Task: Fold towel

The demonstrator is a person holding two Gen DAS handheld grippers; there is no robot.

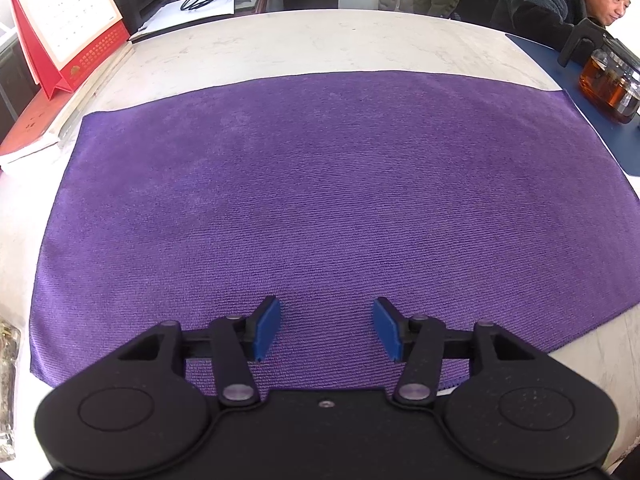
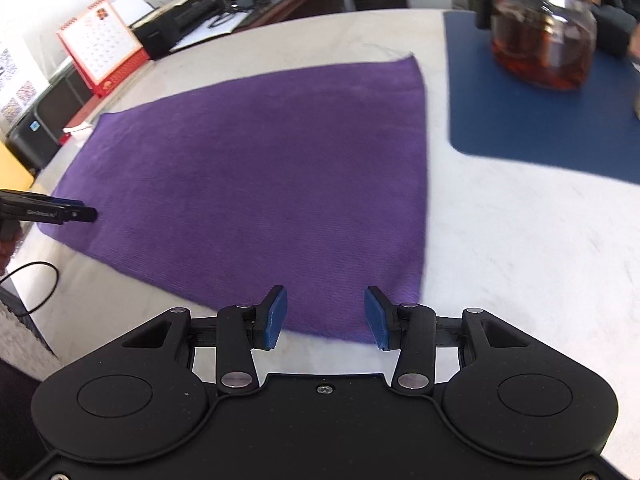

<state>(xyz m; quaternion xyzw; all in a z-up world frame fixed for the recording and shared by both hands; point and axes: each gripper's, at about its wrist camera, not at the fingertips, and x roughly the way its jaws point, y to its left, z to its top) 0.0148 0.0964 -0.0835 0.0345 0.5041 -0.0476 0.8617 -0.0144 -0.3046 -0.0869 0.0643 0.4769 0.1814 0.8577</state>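
Observation:
A purple towel (image 1: 320, 184) lies spread flat on the white table (image 1: 320, 44). My left gripper (image 1: 327, 326) hovers over the towel's near edge with its blue pads apart and nothing between them. In the right wrist view the towel (image 2: 260, 168) reaches from the far right corner down to the near edge. My right gripper (image 2: 326, 316) stands open just above the towel's near right corner, gripping nothing. The left gripper (image 2: 86, 214) shows at the left, over the towel's near left corner.
A glass teapot of tea (image 2: 544, 40) stands on a blue mat (image 2: 540, 120) to the right of the towel. A red desk calendar (image 1: 64, 28) and books sit at the far left. A person (image 1: 560, 0) leans at the far right. A black cable (image 2: 40, 280) lies at the near left.

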